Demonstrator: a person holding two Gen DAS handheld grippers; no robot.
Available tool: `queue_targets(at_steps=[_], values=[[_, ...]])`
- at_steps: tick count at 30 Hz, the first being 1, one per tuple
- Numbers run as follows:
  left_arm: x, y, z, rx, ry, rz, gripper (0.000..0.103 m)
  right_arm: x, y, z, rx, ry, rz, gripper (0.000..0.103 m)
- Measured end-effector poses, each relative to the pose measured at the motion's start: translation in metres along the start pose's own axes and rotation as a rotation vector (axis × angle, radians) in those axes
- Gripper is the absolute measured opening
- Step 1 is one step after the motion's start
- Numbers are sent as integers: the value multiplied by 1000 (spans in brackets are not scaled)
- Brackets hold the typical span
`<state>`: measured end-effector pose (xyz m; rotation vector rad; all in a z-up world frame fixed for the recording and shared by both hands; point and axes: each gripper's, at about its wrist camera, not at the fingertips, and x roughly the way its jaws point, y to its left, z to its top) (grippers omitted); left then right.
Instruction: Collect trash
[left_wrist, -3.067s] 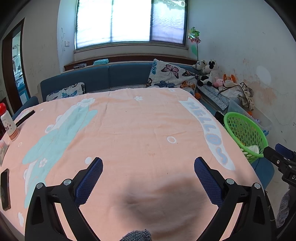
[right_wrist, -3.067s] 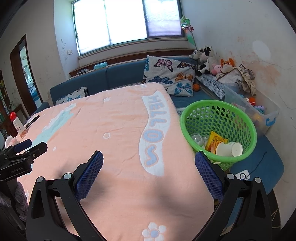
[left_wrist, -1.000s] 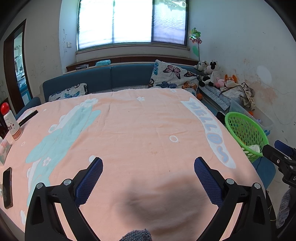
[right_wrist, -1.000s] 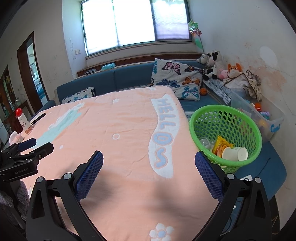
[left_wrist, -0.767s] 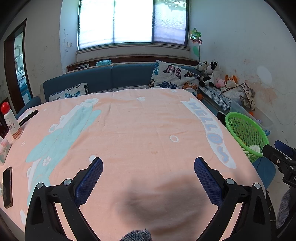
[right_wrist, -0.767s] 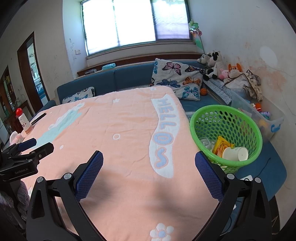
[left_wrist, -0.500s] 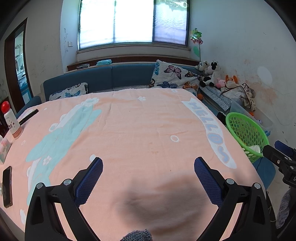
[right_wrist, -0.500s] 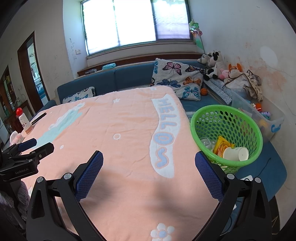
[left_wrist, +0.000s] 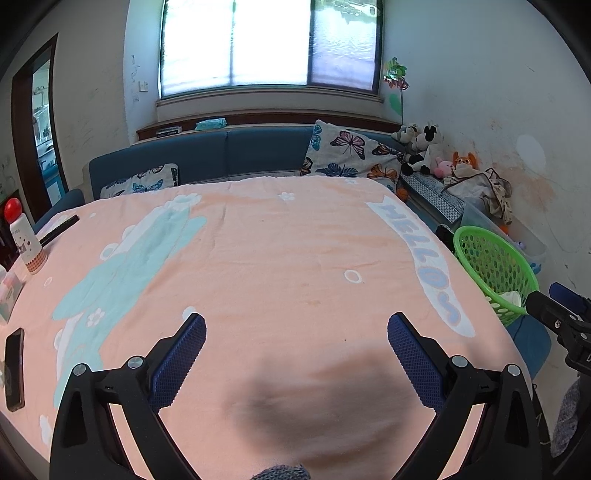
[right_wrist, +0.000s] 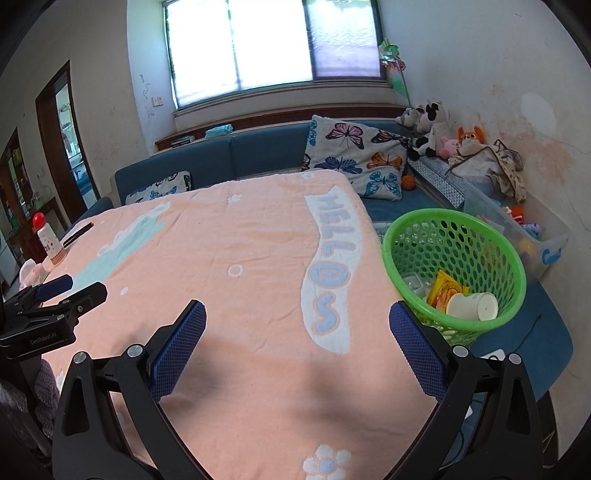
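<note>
**Both claws hanging empty over the table, trash sitting in the basket**

Left gripper (left_wrist: 295, 328) is hovering above the peach cloth (left_wrist: 280, 258), jaws spread wide, nothing between them. Right gripper (right_wrist: 297, 317) is doing the same near the cloth's right edge, jaws wide apart and empty.

Green basket (right_wrist: 413, 236) is sitting just off the right side of the table, over the blue seat (right_wrist: 546, 336). Inside it: a white paper cup (right_wrist: 474, 306) lying on its side, a yellow-orange wrapper (right_wrist: 445, 288) just beside it, and some pale bits underneath that I can't make out. From the left view only the basket's (left_wrist: 491, 258) near wall and a bit of something white inside are showing.

Cloth surface between the grippers is carrying only its print.

Far left edge of the table is holding a red-capped bottle (left_wrist: 24, 240), a black phone (left_wrist: 14, 369) lying flat, and a dark stick-like item (left_wrist: 59, 229), too small to identify.
</note>
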<state>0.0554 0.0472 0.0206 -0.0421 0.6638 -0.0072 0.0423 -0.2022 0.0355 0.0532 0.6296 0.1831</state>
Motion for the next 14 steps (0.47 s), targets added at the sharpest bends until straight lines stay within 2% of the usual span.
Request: queue_targets(at_steps=[14], values=[[-2,3,-1,-18,10,18,95,1,3,-1,-8,0,6,98]])
